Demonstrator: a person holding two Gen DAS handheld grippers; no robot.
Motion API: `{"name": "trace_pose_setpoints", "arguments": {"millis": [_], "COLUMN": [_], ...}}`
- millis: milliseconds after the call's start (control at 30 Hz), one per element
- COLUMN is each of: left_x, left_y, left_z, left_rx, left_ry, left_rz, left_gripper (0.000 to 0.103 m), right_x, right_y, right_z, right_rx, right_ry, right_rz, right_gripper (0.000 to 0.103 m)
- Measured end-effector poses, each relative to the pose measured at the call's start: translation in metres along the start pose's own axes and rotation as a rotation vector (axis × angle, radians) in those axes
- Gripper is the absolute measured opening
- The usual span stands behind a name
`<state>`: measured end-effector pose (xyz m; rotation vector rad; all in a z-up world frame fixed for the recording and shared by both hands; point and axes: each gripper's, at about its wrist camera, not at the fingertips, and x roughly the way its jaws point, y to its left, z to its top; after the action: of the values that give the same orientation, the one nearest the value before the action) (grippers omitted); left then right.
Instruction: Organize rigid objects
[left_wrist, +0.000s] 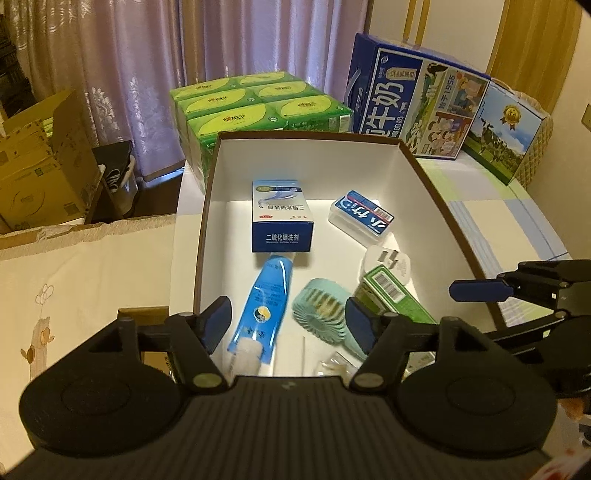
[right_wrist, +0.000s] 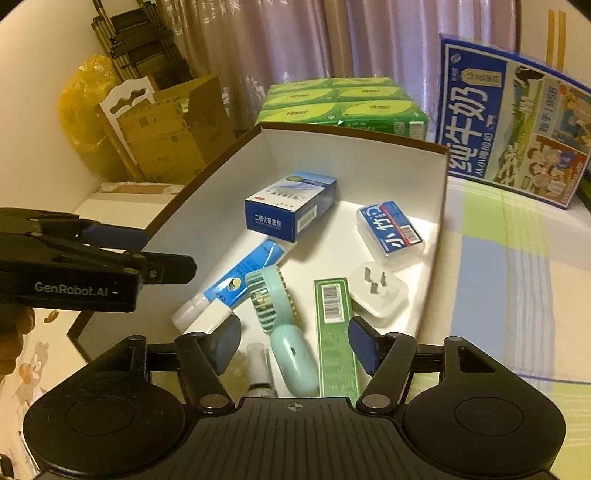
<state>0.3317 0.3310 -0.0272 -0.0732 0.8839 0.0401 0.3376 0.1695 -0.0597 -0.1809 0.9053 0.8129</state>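
Note:
A white-lined box with a brown rim (left_wrist: 317, 162) (right_wrist: 351, 155) holds several objects: a blue medicine carton (left_wrist: 282, 218) (right_wrist: 291, 206), a blue tube (left_wrist: 262, 306) (right_wrist: 236, 280), a mint hand fan (left_wrist: 321, 314) (right_wrist: 280, 321), a long green box (left_wrist: 395, 299) (right_wrist: 336, 332), a white plug adapter (left_wrist: 391, 262) (right_wrist: 378, 291), a clear floss case with blue label (left_wrist: 364, 218) (right_wrist: 391, 232), and a small vial (right_wrist: 260, 365). My left gripper (left_wrist: 288, 328) is open and empty over the box's near end. My right gripper (right_wrist: 293, 343) is open and empty above the fan and green box.
Green tissue packs (left_wrist: 258, 107) (right_wrist: 343, 103) and a blue milk carton case (left_wrist: 417, 99) (right_wrist: 513, 122) stand behind the box. Cardboard boxes (left_wrist: 40, 162) (right_wrist: 173, 129) sit at the left. A checked cloth (right_wrist: 509, 266) covers the surface to the right.

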Motion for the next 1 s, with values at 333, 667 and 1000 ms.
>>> {"name": "trace_pose_setpoints", "arguments": {"millis": [333,667,1000], "left_x": [-0.051,-0.101,-0.13], "left_y": [-0.033,-0.08,-0.144], "left_z": [-0.024,-0.056,-0.097], "left_rx": [-0.012,-0.056,-0.09], "left_ry": [-0.06,-0.096,-0.082], "left_rz": [0.044,0.08,0.049], "left_gripper": [0.074,0.076,0.076], "right_x": [-0.053,-0.114,-0.176], "right_y": [-0.003,-0.023,-0.051], "right_z": [-0.023,-0.062,-0.112], "right_rx": [0.003,0.024,0.073], "right_ry": [-0.03,-0.05,-0.061], "right_rz": [0.006,0.009,-0.004], "right_gripper": [0.063,0.064,0.064]}}
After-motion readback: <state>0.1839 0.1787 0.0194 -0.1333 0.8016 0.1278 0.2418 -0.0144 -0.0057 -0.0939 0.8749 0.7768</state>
